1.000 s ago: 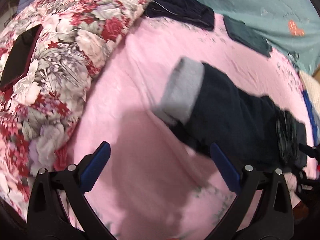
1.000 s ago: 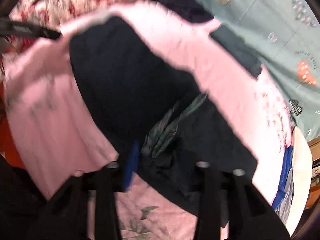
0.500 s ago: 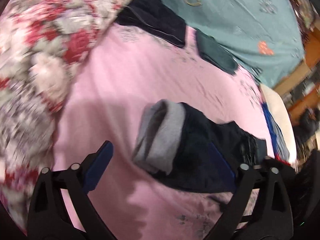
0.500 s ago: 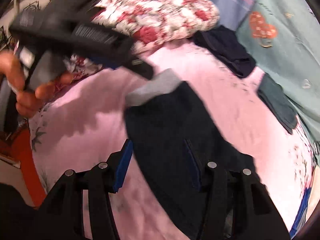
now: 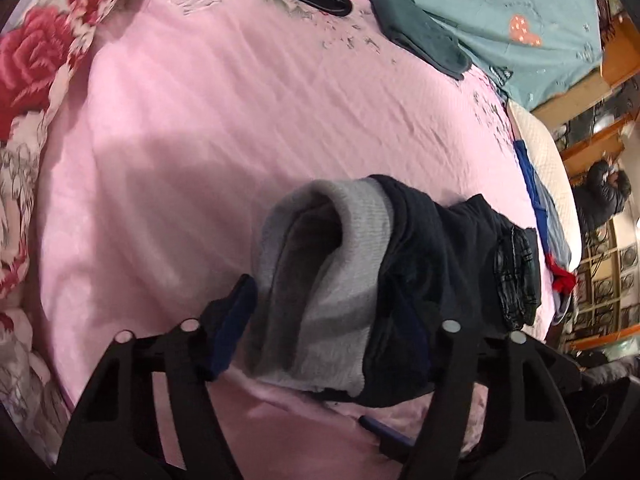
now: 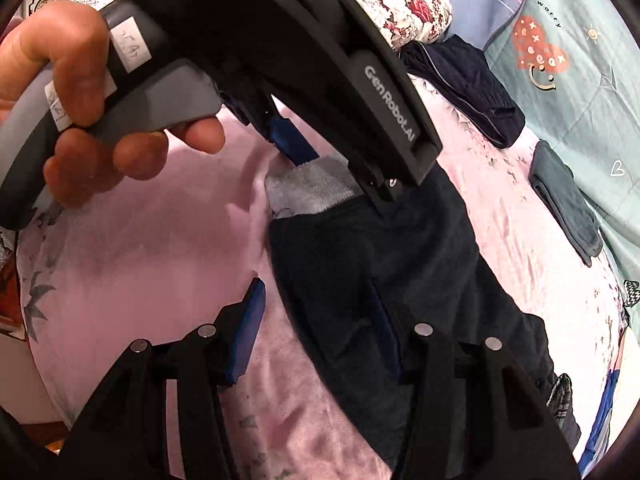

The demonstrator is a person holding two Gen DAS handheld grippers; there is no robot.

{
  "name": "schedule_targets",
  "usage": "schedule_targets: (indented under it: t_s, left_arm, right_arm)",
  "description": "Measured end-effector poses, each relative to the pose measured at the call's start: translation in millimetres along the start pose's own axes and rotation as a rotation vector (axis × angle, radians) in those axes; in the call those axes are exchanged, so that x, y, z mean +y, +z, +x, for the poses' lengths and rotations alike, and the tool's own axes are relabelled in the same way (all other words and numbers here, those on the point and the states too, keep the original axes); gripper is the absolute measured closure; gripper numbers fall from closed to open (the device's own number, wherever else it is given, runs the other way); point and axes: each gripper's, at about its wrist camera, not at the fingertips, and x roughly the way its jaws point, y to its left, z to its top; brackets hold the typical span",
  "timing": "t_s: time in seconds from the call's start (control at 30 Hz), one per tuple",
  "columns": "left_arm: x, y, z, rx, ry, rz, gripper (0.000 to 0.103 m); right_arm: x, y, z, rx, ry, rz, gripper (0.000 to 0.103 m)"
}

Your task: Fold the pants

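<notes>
While lying folded on a pink, softly creased bedsheet, the dark navy pants run lengthwise from their ribbed grey cuff at the far left to the plaid-lined waist at the near right. The left gripper has just been closing, its blue pads around the bunched cuff. The right gripper, half open, straddles the pants' edge, one pad on the fleecy cloth.

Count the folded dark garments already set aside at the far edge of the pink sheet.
2: a navy garment nearest the floral quilt, and a dark teal garment farther right, beside the teal bedding. More may lie outside the views.
</notes>
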Motion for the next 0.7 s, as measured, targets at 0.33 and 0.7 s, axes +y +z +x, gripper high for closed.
schedule_targets:
  t_s: [0.33,0.7]
  left_arm:
    - [-30,-8,-34,-0.091,-0.064,0.073,0.077]
    - [-46,-25,-37,-0.187,-0.022,0.073,0.082]
  right_arm:
    - [-49,-1,-25,-0.038,0.068,0.157,0.059]
    - [-151,4,-73,-0.072,0.330,0.675,0.052]
